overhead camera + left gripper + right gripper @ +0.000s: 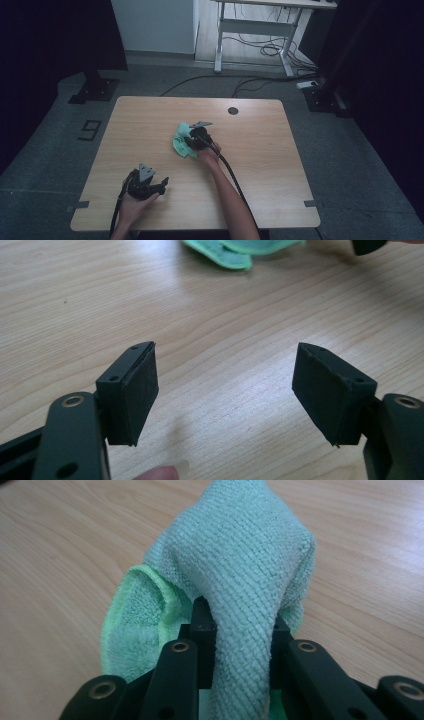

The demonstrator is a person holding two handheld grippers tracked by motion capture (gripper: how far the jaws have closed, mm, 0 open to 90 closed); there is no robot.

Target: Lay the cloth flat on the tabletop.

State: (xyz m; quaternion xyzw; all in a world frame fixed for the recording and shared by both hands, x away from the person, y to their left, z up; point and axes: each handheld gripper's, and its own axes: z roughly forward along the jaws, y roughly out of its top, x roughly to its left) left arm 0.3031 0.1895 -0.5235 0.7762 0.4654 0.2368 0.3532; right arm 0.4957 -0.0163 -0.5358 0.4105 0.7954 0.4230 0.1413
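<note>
One green cloth (240, 565) lies bunched near the middle of the wooden bench (150, 130), a little toward its far side. A thick fold of it rises between the jaws of the right gripper (240, 645), which are pressed against it on both sides (the weave bulges over their tips), and a lighter green hemmed edge curls out to the left of the fold in the right gripper view. In the high view the right gripper (192, 142) sits on the cloth's right edge, its cable trailing back along the person's forearm. Well apart, toward the near left of the bench, the left gripper (225, 390) is held low over bare wood with its jaws wide and nothing between them.
</note>
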